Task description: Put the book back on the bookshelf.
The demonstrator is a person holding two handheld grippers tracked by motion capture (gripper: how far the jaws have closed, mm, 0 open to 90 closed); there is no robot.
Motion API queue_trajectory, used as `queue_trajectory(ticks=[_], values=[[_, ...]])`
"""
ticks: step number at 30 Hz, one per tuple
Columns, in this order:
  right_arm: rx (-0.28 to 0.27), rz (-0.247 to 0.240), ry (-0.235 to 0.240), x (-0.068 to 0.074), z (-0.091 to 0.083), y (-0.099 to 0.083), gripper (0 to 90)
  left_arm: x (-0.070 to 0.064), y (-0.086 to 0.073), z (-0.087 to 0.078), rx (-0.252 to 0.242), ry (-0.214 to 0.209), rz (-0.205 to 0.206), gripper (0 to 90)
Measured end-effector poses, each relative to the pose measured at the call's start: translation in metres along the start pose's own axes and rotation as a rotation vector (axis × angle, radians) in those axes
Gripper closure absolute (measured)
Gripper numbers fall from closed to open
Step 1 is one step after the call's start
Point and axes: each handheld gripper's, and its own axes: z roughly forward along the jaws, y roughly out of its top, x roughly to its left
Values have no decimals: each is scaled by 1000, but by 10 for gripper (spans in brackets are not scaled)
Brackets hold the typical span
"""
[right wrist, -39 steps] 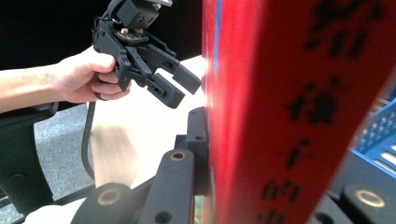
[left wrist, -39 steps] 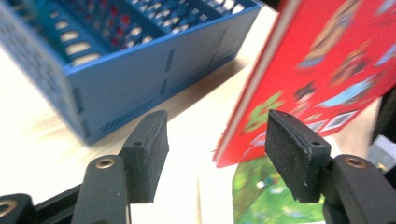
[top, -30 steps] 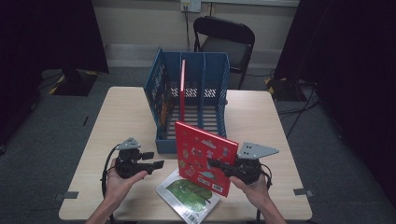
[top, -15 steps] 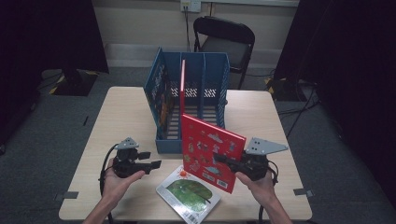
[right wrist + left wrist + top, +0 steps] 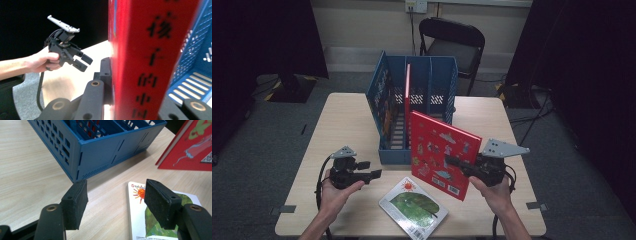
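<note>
holding red book [image 5: 439, 152] upright, right gripper [image 5: 452, 162] pinches its lower edge. blue rack [image 5: 414, 107] lies just beyond. left gripper [image 5: 374, 174] spread, idle.

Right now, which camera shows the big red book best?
The high view: the whole red book shows, upright in the right gripper. The right gripper view shows its blurred spine close up; the left gripper view, one corner.
</note>
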Motion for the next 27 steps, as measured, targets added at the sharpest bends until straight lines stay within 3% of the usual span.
queue_trajectory(ticks=[10, 12, 20, 27], values=[[-24, 16, -59, -11, -1, 12, 806, 2, -1, 1, 2, 7, -9, 351], [-32, 15, -90, -14, 1, 17, 806, 0, -1, 2, 15, 17, 12, 355], [-34, 8, -153, -18, 14, 29, 806, -2, -1, 5, 30, 11, 28, 350], [-44, 27, -150, -20, 23, 36, 806, -1, -1, 4, 28, 15, 25, 349]])
